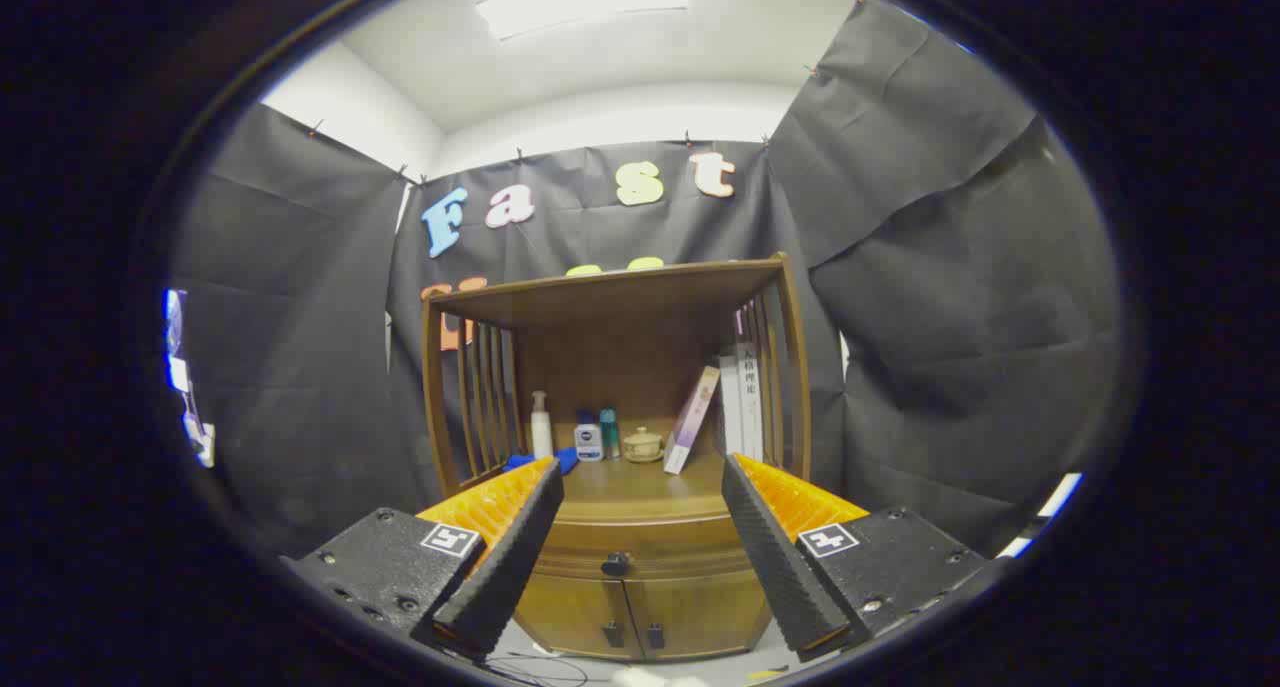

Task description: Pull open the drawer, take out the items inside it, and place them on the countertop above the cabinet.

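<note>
Hand-held gripper (638,497) is spread wide, nothing btwn the fingers; each finger is a black wedge w/ a knobbly rubber pad (510,557) on the inner face and ribbed orange plastic outside, plus a square marker tag on the black base block. Beyond them stands a brown wooden cabinet (640,587) w/ slatted sides and a flat top board. L to R on its surface (640,482): a blue cloth (560,459) partly hidden by the left fingertip, a slim white pump bottle (541,425), a small white bottle w/ dark blue label (589,439), a teal tube-shaped bottle (609,433), a squat beige lidded pot (643,446), a thin book leaning (692,419), then upright white books (742,399) against the right slats. Below the surface, the drawer (640,545) has a curved, smooth front, is shut, sits btwn the fingers and beyond them, w/ a dark round knob (616,564) at centre. Under it are two doors w/ small dark handles (632,635).
</note>
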A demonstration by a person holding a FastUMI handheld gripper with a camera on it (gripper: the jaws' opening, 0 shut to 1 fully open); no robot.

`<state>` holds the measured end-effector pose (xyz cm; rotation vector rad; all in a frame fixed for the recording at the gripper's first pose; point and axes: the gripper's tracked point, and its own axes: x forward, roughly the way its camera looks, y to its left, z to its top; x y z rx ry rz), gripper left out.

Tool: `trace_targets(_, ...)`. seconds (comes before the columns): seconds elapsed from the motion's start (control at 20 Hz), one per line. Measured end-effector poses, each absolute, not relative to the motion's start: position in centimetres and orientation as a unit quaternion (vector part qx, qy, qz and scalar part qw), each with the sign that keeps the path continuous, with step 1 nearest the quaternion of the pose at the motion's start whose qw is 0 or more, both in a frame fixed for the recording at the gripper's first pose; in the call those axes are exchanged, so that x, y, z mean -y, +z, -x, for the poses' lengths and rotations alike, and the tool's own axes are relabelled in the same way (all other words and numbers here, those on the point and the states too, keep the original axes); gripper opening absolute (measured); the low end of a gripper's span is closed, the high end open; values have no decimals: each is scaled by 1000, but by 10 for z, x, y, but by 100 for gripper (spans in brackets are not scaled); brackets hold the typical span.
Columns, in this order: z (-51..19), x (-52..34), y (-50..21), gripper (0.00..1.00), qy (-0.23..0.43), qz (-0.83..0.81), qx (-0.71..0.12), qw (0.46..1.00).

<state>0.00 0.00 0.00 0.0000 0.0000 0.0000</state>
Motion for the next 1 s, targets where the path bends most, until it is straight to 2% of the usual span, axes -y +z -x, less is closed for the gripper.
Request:
trace_targets(0.3, 8, -31, -4, 100, 30, 35, -13, 999)
trace_targets(1.0, 0, -53, -21, 100, 41, 43, -23, 998)
